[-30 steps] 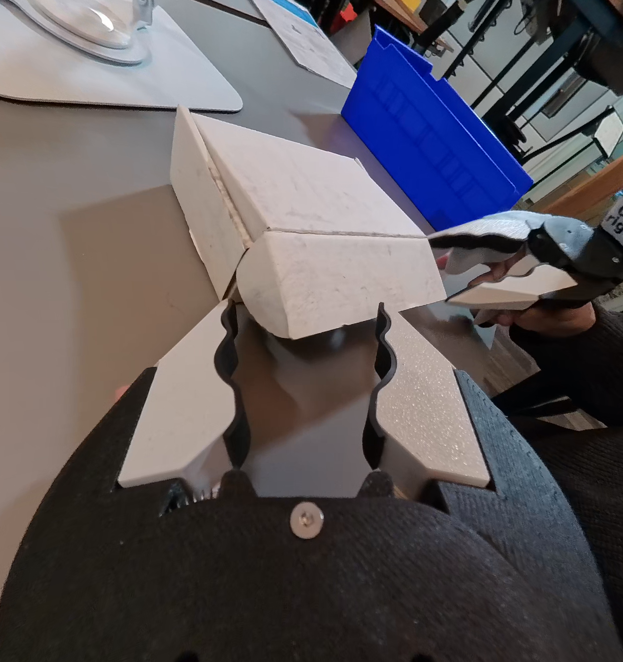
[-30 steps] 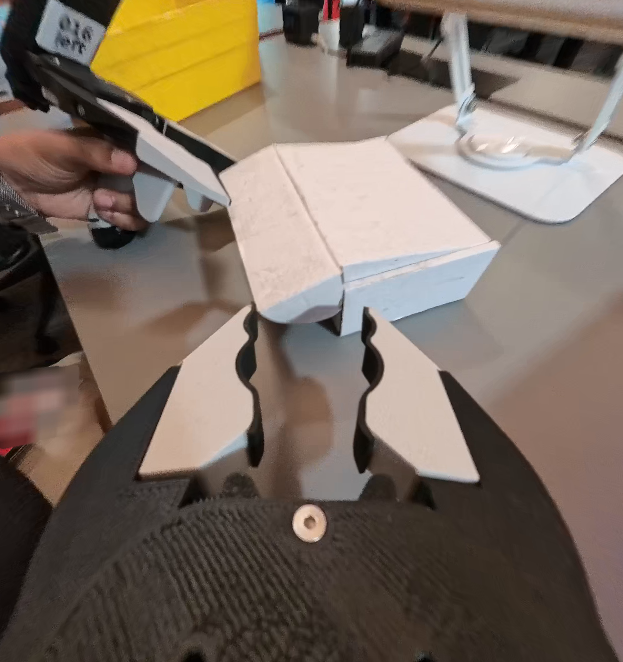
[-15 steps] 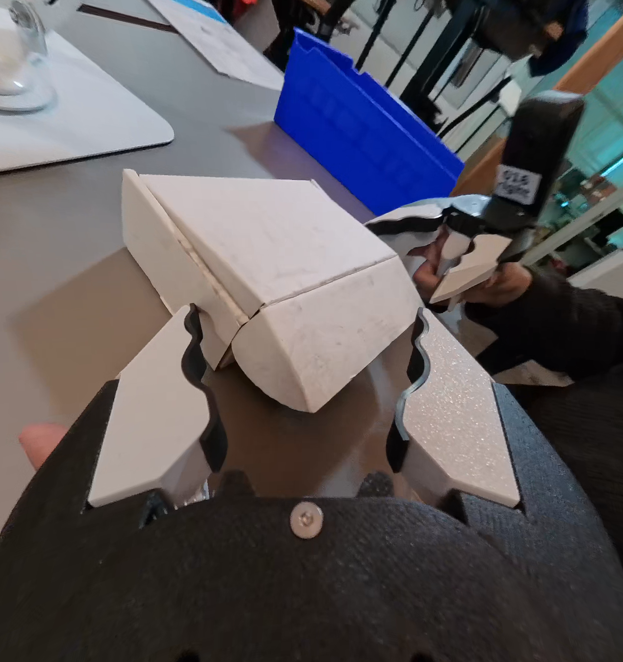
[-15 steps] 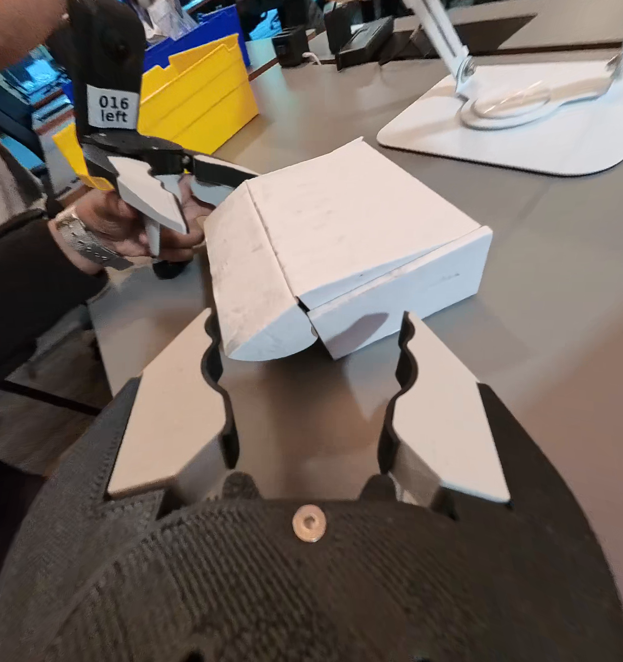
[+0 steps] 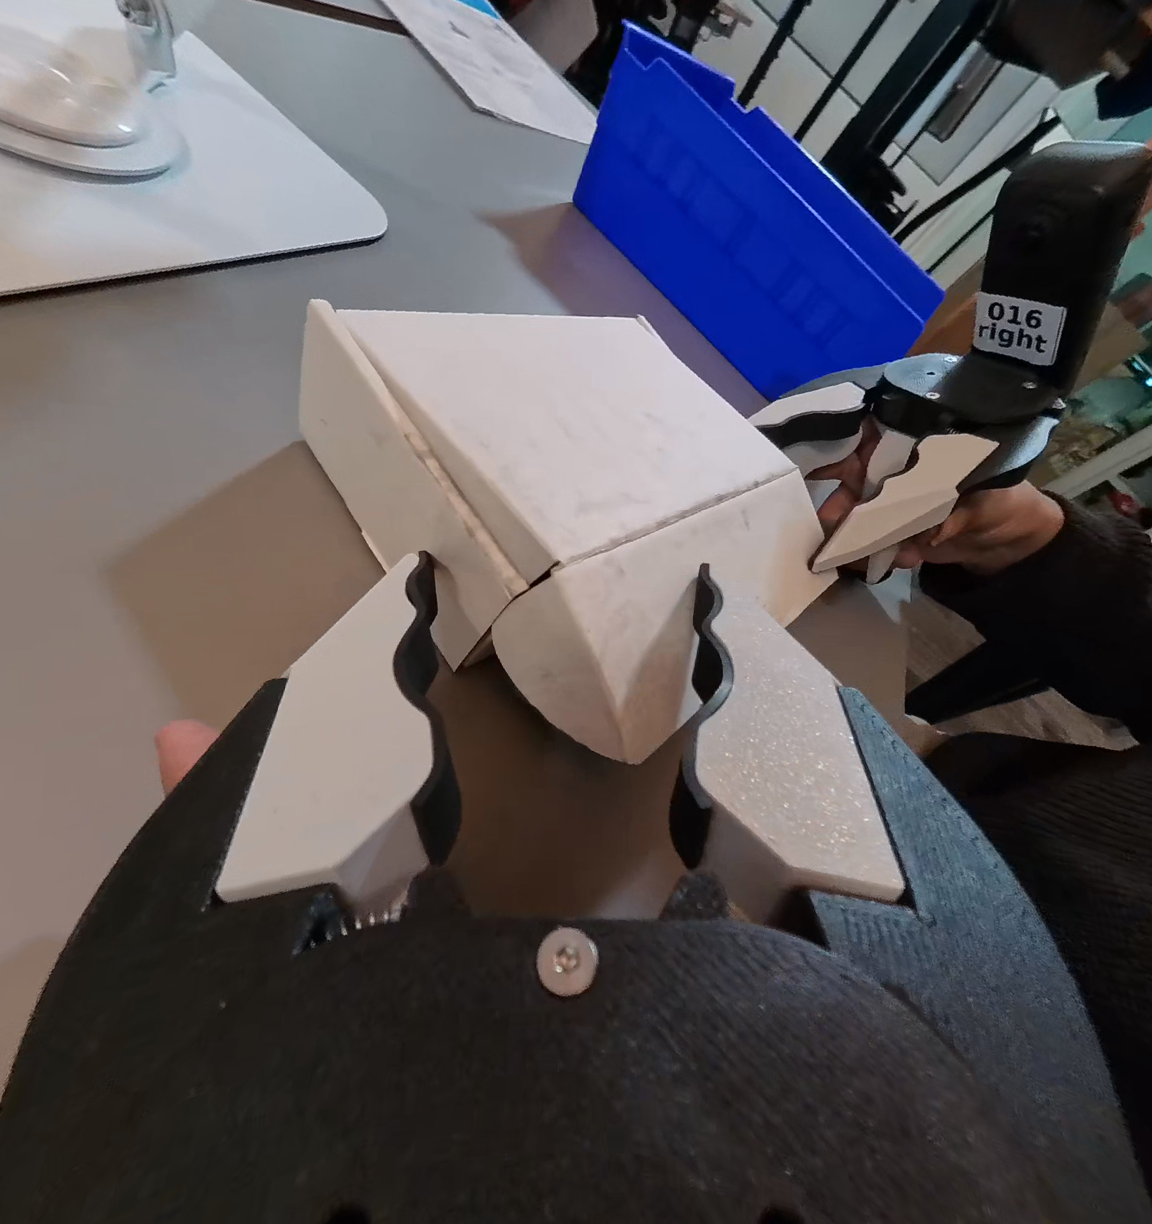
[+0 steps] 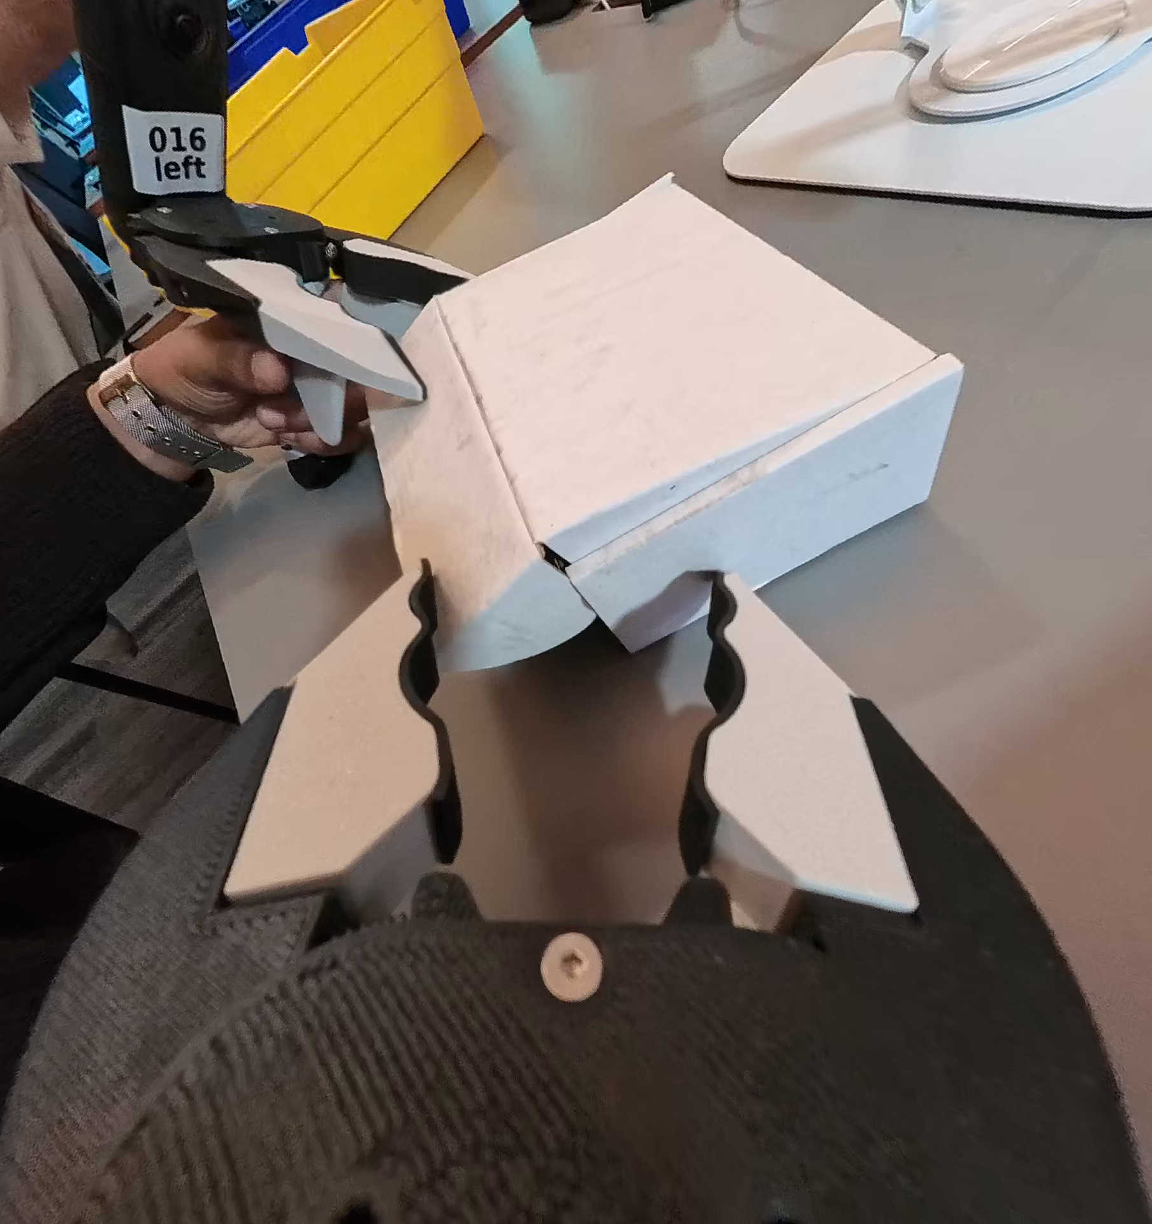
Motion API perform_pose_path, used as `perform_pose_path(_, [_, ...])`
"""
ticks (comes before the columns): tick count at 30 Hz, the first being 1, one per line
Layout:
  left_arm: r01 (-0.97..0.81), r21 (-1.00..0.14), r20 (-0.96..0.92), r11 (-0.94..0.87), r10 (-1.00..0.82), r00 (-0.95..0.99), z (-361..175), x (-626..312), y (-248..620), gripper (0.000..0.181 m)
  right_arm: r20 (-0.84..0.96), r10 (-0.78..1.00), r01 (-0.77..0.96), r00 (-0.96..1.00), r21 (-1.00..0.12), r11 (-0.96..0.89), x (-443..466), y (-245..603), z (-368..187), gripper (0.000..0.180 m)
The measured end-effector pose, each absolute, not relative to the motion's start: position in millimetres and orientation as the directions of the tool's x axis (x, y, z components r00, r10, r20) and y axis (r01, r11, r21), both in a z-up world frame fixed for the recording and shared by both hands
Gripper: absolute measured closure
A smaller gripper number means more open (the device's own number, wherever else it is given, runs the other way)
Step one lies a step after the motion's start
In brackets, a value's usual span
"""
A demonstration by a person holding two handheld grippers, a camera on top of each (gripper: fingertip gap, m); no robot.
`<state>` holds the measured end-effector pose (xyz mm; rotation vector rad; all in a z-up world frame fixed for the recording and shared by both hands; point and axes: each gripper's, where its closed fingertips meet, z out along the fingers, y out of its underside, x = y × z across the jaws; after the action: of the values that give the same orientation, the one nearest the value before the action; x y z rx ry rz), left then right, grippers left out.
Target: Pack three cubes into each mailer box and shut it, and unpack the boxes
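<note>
We see one white mailer box (image 5: pixel 560 450) lying on the grey surface (image 5: pixel 96 430), close to the near edge. Its lid is down, and the front flap (image 5: pixel 599 649) hangs over the near end, bulging outward and not tucked in. We cannot tell what the box contains.

The left claw (image 5: pixel 563 576) is spread wide. Its two fingers straddle the left front corner of the box: the rounded end of the flap sits in the gap between them. The right-hand finger (image 5: pixel 745 715) appears to touch the flap; we cannot tell whether the other finger makes contact.

The right claw (image 6: pixel 570 579) is also spread wide. It sits at the right front corner, with the flap end and the side-wall corner between its fingers. We cannot confirm contact at either fingertip.

In the left wrist view, the right claw shows at the far end of the flap, held by a hand (image 5: pixel 957 523) in a dark sleeve. In the right wrist view, the left claw (image 6: pixel 440 338) shows at the opposite corner, one finger over the lid edge and one at the flap.

A blue bin (image 5: pixel 745 225) stands beyond the box on its right side, and a yellow bin (image 6: pixel 354 112) on its left. A white stand base (image 5: pixel 162 218) lies farther back on the surface, with a sheet of paper (image 5: pixel 493 73) behind it.
</note>
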<state>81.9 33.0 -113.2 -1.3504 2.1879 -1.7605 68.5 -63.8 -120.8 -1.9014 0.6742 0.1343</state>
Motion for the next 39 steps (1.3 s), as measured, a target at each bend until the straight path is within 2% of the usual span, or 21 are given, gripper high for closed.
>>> perform_pose_path(7, [-0.566,-0.822,0.396,0.059,-0.656,-0.643,-116.7,78.1,33.8,0.106,-0.324,-0.403,-0.469,0.856,-0.814,-0.342,66.5,-65.0,-127.8,0.106])
perform_pose_path(19, [-0.552,-0.83,0.364,0.085,-0.668,-0.649,-117.5,77.4,33.6,0.104,-0.316,-0.391,-0.458,0.865,-0.814,-0.356,66.3,-66.2,-128.6,0.11])
perform_pose_path(23, [-0.565,-0.819,0.373,0.101,-0.655,-0.657,-120.1,74.6,33.5,0.099,-0.334,-0.387,-0.466,0.86,-0.822,-0.326,68.3,-68.6,-124.3,0.12])
perform_pose_path(29, [-0.601,-0.793,0.416,0.102,-0.63,-0.656,-123.9,70.0,33.2,0.098,-0.357,-0.383,-0.493,0.852,-0.793,-0.358,69.6,-73.4,-131.3,0.095])
perform_pose_path(33, [-0.605,-0.789,0.421,0.109,-0.62,-0.662,-124.6,68.7,31.7,0.093,-0.337,-0.34,-0.456,0.878,-0.803,-0.382,67.5,-70.2,-130.2,0.089])
perform_pose_path(39, [-0.594,-0.793,0.397,0.139,-0.621,-0.676,-126.0,65.6,28.3,0.088,-0.311,-0.288,-0.412,0.906,-0.81,-0.418,68.7,-65.4,-130.4,0.089])
